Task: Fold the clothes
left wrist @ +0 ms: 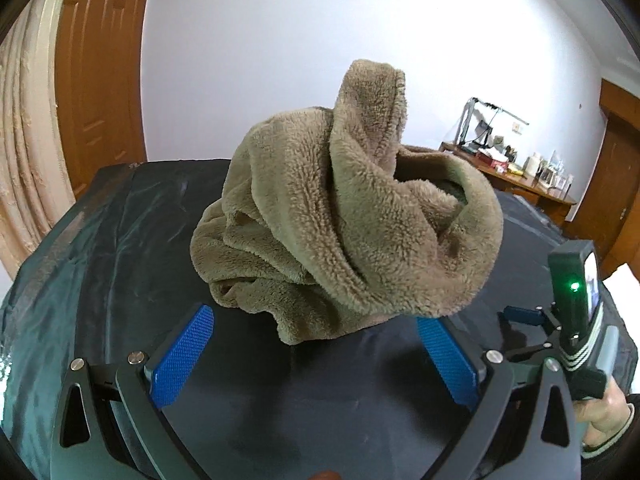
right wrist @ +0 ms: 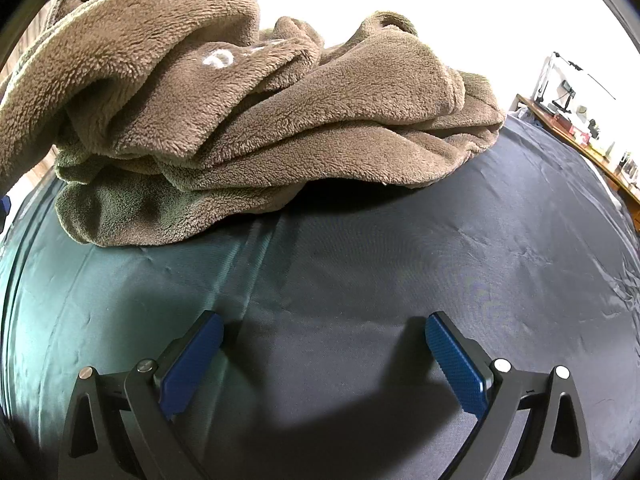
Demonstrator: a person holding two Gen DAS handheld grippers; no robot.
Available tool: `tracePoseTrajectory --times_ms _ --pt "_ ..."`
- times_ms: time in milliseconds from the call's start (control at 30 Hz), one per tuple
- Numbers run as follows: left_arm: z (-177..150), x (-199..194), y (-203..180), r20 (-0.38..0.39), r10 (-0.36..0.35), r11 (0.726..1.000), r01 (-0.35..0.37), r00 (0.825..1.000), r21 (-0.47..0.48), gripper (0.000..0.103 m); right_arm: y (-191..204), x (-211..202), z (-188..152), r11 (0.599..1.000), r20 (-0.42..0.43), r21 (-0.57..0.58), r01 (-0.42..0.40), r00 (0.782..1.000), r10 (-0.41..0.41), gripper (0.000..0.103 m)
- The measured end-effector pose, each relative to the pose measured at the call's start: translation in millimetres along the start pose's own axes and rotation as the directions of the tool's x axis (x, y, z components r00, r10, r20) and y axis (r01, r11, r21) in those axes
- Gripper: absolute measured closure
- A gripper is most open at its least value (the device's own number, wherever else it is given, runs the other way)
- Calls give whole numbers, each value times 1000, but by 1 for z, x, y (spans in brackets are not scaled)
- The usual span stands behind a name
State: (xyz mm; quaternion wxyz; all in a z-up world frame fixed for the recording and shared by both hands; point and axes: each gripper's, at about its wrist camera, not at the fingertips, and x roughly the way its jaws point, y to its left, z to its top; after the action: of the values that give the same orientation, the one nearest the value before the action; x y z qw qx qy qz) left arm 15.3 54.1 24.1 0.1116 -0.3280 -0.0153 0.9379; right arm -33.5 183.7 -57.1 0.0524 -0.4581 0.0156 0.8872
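Note:
A brown fleece garment (left wrist: 340, 220) lies crumpled in a heap on a dark cloth-covered table (left wrist: 120, 240). It also shows in the right wrist view (right wrist: 248, 120), with a white mark on top. My left gripper (left wrist: 314, 320) is open and empty, its blue fingers just short of the heap's near edge. My right gripper (right wrist: 324, 328) is open and empty, low over the dark cloth (right wrist: 360, 260), a little in front of the heap. The right gripper also appears at the right edge of the left wrist view (left wrist: 568, 320).
A wooden door (left wrist: 100, 80) and a cream curtain (left wrist: 28, 160) stand at the left behind the table. A wooden desk with clutter (left wrist: 512, 168) stands at the far right against the white wall; it also shows in the right wrist view (right wrist: 580, 128).

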Motion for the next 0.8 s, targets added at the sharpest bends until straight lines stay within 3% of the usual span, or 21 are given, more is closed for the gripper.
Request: tracePoseTrajectory --times_ms 633,800 --pt "-14 -12 17 10 27 1000 -27 1000 -4 0 -3 3 2 1000 -1 1 0 1000 0 0" --pt "-12 -28 37 70 -12 996 18 997 -90 0 -3 2 1 1000 -1 1 0 1000 0 0"
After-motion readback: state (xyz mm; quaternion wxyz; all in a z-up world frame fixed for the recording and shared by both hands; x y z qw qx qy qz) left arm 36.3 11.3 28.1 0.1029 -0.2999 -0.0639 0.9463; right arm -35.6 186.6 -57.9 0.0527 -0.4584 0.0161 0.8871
